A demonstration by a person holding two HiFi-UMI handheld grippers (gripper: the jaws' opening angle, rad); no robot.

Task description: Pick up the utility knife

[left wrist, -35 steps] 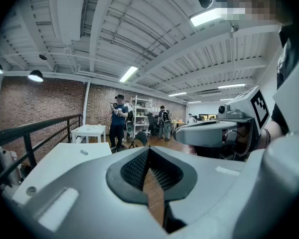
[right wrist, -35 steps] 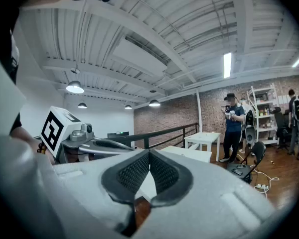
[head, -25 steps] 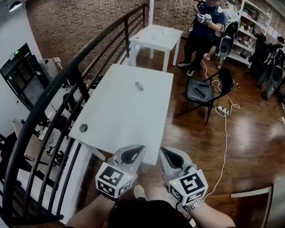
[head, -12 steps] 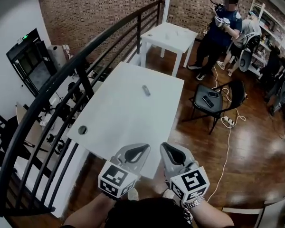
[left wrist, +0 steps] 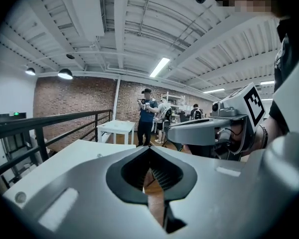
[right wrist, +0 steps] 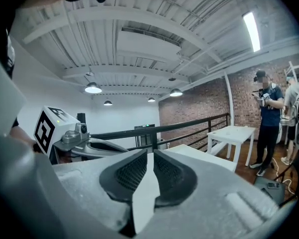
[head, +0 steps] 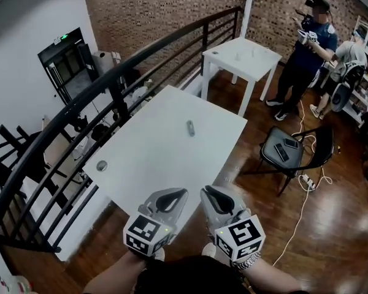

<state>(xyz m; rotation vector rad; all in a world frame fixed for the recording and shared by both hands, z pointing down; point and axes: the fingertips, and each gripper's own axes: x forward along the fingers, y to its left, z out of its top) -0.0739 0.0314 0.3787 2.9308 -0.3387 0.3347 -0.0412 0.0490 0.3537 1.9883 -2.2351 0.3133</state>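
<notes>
The utility knife (head: 190, 128) is a small grey bar lying alone near the middle of the long white table (head: 153, 158), well beyond both grippers. My left gripper (head: 175, 196) and right gripper (head: 211, 195) hang side by side over the table's near edge, pointing at it. In the left gripper view the left gripper (left wrist: 149, 148) has its tips together with nothing between them. The right gripper (right wrist: 152, 152) in its own view is likewise shut and empty.
A small round grey disc (head: 102, 165) sits at the table's left corner. A black railing (head: 110, 81) runs along the left side. Behind stand a second white table (head: 242, 54) and a person (head: 306, 48). To the right is a black chair (head: 288, 155) and a white cable (head: 300, 207) on the wood floor.
Both grippers have travelled together toward the white table, which now sits further right and closer in view. Their jaws stayed shut and empty.
</notes>
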